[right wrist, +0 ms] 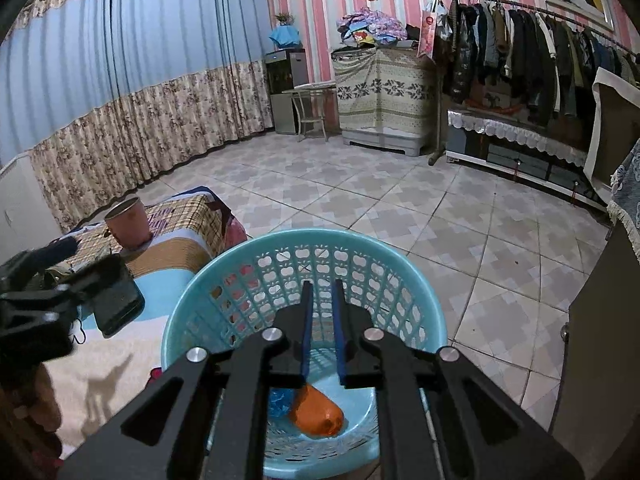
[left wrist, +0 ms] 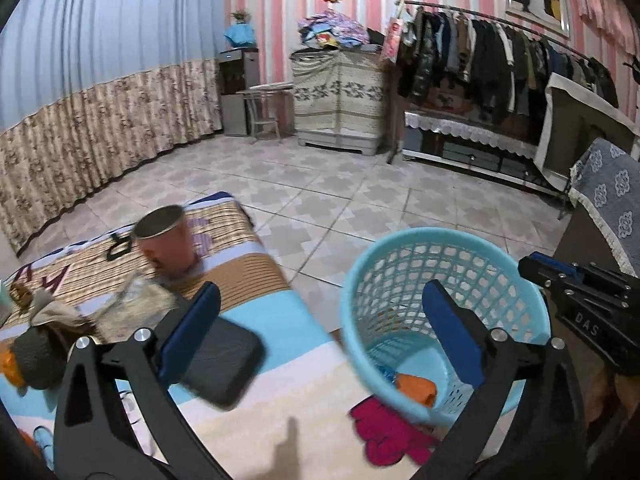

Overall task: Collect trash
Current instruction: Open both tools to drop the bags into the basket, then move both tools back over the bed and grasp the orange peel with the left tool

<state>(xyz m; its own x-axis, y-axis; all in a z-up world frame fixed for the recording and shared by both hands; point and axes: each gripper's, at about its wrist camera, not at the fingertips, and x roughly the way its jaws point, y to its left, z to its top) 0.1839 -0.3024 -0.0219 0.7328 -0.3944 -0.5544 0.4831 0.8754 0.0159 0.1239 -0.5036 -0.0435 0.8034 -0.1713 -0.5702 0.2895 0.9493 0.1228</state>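
A light blue lattice basket (left wrist: pixel 360 280) (right wrist: pixel 420 280) stands at the edge of a cloth-covered table (left wrist: pixel 280 332). In its bottom lie an orange piece of trash (left wrist: pixel 416 388) (right wrist: pixel 318 414) and a blue wrapper (left wrist: pixel 386 372) (right wrist: pixel 280 400). My right gripper (right wrist: pixel 322 286) hangs over the basket, its blue pads a narrow gap apart with nothing between them. My left gripper (left wrist: pixel 320 320) is wide open and empty, spanning the table edge and the basket's near rim. Crumpled trash (left wrist: pixel 40 344) lies on the table at far left.
A pink cup (left wrist: pixel 168 240) (right wrist: pixel 128 224) stands at the table's far end and a flat black case (left wrist: pixel 224 364) (right wrist: pixel 116 304) lies near the left fingers. Beyond is tiled floor, curtains on the left, a clothes rack (left wrist: pixel 500 64) and a dark cabinet at right.
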